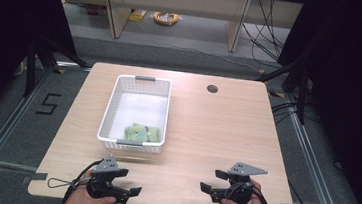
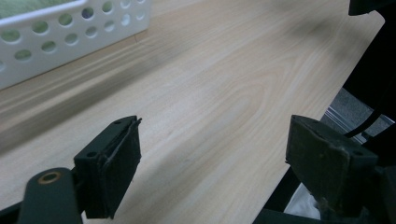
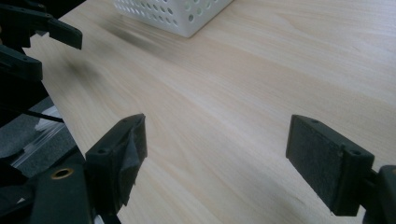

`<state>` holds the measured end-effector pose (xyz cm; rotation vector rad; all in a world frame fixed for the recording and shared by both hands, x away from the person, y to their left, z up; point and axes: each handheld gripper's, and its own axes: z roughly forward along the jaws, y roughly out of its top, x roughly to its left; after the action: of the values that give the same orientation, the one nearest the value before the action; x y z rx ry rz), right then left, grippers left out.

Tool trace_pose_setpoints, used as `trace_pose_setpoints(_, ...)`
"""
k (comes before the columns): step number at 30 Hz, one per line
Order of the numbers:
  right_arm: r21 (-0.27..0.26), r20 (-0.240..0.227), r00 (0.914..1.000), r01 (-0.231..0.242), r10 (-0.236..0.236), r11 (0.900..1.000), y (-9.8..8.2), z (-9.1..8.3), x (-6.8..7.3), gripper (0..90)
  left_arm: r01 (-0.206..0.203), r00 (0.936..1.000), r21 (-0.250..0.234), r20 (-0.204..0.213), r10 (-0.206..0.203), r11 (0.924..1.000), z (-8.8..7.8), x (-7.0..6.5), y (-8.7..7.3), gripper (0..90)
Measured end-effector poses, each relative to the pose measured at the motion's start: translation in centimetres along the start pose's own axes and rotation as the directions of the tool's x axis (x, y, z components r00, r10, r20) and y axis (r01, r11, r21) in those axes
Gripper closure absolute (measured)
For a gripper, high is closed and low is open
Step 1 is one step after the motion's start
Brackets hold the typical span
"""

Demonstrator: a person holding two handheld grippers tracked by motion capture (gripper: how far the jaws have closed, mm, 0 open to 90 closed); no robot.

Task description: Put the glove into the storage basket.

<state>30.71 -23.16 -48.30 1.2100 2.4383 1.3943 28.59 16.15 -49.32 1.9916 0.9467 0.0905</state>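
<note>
Green soft toy (image 1: 139, 132) lay inside the white basket (image 1: 109, 106), at its near end, left of centre in the high view; exact shape was hard to make out. Basket sat on the desk (image 1: 216, 130), well apart from both claws. Left claw (image 1: 131, 182) was at lower left of the frame, jaws spread, nothing between them. Right claw (image 1: 211, 181) was at lower right, jaws spread wide and empty, pointing left toward the other claw. In the left gripper view the basket wall (image 2: 70, 32) was in the upper left corner. My read: both hands parked near the desk's front edge, toy already binned. To finish cleanly, keep the claws low and clear of the basket rim.
</note>
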Motion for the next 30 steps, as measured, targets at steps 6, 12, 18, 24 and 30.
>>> trace_pose_setpoints(6,0.005,0.021,0.9998,-0.005,0.005,1.000,-0.9,-0.4,0.2,19.0,-0.025,0.9996,0.002,-0.016,0.025,0.9997,-0.1,-0.5,-0.3,17.4)
trace_pose_setpoints(12,0.038,0.054,0.9979,0.033,-0.035,0.999,-1.8,-0.7,0.5,17.3,-0.053,0.9976,0.005,-0.044,0.053,0.9986,0.2,-0.9,-0.7,17.3)
trace_pose_setpoints(18,0.065,0.073,0.9962,0.043,-0.048,0.997,-2.6,-0.9,0.8,17.2,-0.063,0.9970,0.011,-0.044,0.064,0.9979,0.0,-1.1,-0.8,17.3)
trace_pose_setpoints(24,0.074,0.084,0.9943,0.060,-0.066,0.995,-3.0,-1.1,1.1,17.1,-0.057,0.9975,0.013,-0.042,0.057,0.9983,0.0,-1.1,-1.0,17.3)
trace_pose_setpoints(30,0.069,0.076,0.9931,0.084,-0.089,0.994,-3.2,-0.9,0.9,17.0,-0.045,0.9979,0.003,-0.046,0.045,0.9990,0.2,-1.0,-1.1,17.3)
